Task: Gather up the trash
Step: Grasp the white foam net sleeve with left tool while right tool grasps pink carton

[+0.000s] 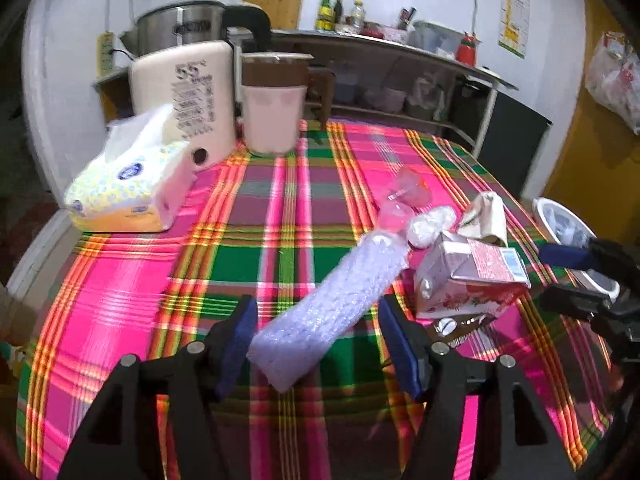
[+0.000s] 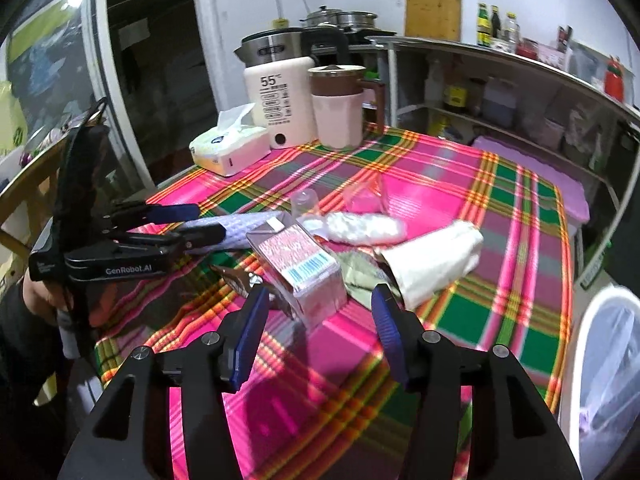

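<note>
On the plaid tablecloth (image 1: 132, 280) a lavender bubble-wrap strip (image 1: 332, 300) lies between the pads of my left gripper (image 1: 318, 320). The jaws stand wide, with a gap on each side of the strip, so it is open. The right wrist view shows that left gripper (image 2: 208, 222) around the strip (image 2: 248, 228). A crushed pink carton (image 2: 300, 268) lies just ahead of my open right gripper (image 2: 320, 320), outside its fingers. Beside it are a white crumpled wrapper (image 2: 360, 226), a clear plastic cup (image 2: 364, 196), a cream paper bag (image 2: 432, 260) and a brown wrapper (image 2: 240, 280).
A white bin (image 2: 600, 360) with a clear liner stands off the table's right edge. At the far end stand a tissue pack (image 1: 124, 188), a cream water heater (image 1: 188, 96) and a pink jug (image 1: 274, 100) with a brown lid. Shelves line the back wall.
</note>
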`<state>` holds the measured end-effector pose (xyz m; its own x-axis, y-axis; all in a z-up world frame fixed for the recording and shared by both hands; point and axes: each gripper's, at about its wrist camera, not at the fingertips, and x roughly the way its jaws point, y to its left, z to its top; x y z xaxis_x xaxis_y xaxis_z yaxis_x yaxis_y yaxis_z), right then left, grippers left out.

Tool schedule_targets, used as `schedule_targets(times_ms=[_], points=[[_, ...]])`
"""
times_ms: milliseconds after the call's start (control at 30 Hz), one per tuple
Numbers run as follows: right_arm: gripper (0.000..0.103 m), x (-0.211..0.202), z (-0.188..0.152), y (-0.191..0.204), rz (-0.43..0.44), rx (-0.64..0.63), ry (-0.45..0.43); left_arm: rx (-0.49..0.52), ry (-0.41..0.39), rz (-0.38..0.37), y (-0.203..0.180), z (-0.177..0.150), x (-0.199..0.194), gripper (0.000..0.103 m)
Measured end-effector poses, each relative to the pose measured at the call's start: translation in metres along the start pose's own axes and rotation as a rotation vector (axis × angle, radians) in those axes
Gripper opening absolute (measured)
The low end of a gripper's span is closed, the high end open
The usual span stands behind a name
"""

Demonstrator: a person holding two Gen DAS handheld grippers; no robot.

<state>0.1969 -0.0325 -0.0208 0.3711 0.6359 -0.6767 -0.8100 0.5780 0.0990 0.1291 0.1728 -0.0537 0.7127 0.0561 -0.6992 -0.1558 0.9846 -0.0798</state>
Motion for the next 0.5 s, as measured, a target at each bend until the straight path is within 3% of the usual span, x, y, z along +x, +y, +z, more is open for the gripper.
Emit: schedule_targets(times_ms=[167, 333, 433, 500], points=[[0.055, 0.016, 0.008, 0.003, 0.031, -0.046, 0.014, 0.007, 0.055, -0.055, 0.001, -0.002, 0.008, 0.067], [0.055, 0.024, 0.012, 0.007, 0.049, -0.082, 0.025, 0.001, 0.073, -0.052, -0.001, -0.007, 0.009, 0.065], [0.055, 0.028, 0.014, 0.008, 0.049, -0.095, 0.031, 0.004, 0.075, -0.031, -0.005, -0.013, 0.007, 0.056], [0.054, 0.031, 0.014, 0.009, 0.046, -0.102, 0.044, -0.003, 0.074, -0.035, -0.006, -0.013, 0.005, 0.043]])
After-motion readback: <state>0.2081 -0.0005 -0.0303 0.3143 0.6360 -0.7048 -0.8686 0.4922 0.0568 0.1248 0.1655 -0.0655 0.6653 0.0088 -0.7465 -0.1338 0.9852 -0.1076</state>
